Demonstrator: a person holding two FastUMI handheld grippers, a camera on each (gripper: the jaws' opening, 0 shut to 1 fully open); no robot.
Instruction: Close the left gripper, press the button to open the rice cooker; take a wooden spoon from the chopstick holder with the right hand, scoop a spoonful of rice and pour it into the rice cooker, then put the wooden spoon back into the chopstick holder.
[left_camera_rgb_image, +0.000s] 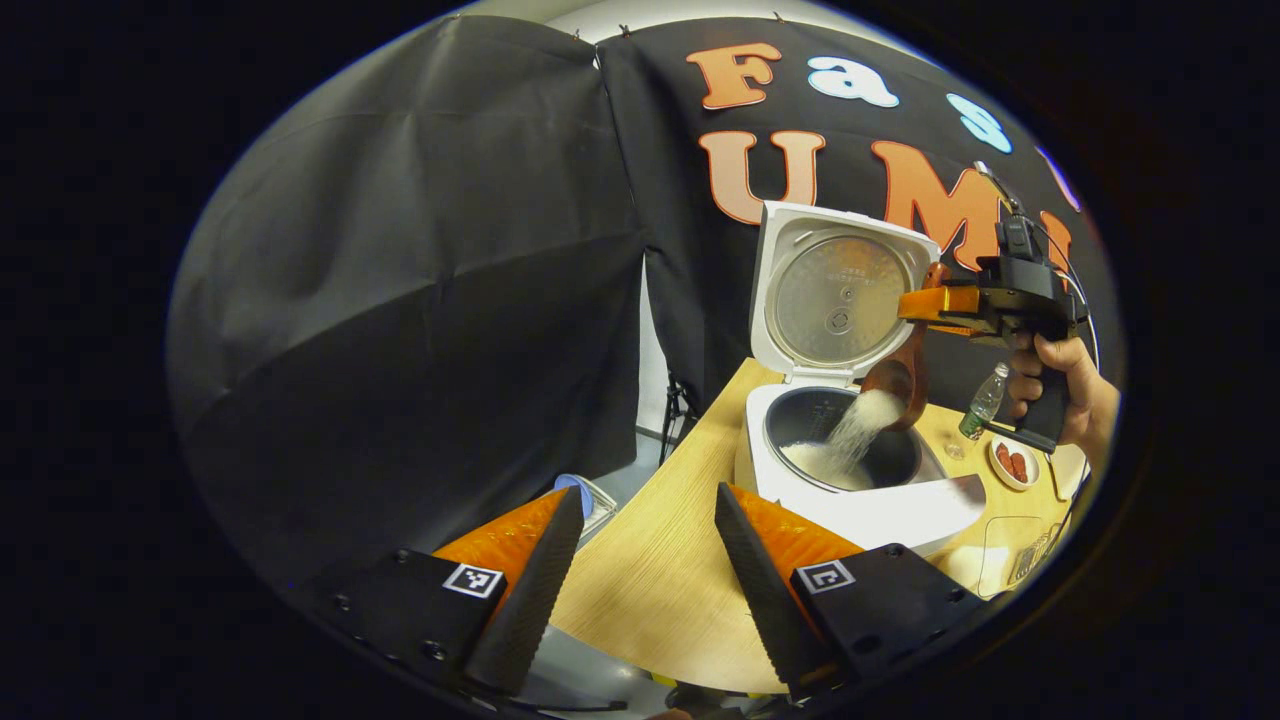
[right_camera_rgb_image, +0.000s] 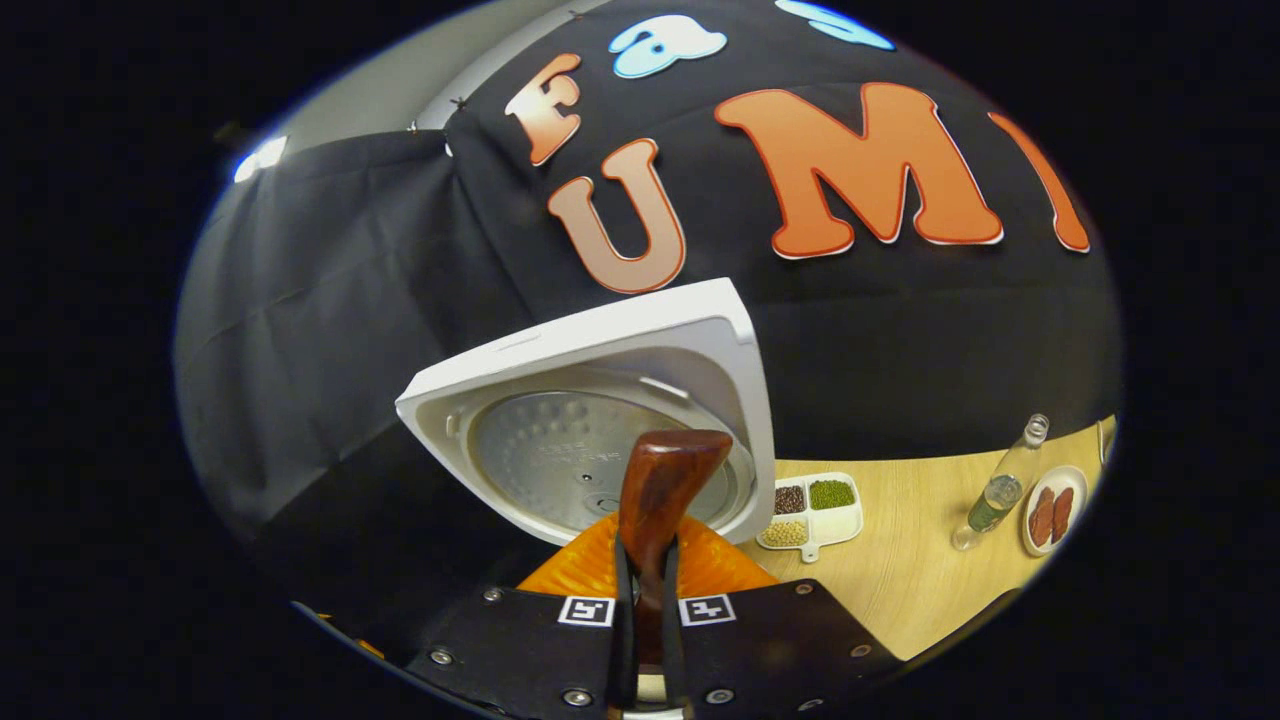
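The white rice cooker stands on the wooden table with its lid raised upright. In the left gripper view, the right gripper, held by a hand, hangs above the pot, shut on the handle of a wooden spoon. The spoon is tilted and rice streams from its bowl into the inner pot. In the right gripper view, the spoon handle sits clamped between the right gripper fingers, with the open lid just behind. My left gripper stands open over the table's near edge.
A green glass bottle and a small dish of red pieces stand right of the cooker. A divided tray of beans lies behind it on the wooden table. A clear container sits below the table's left edge.
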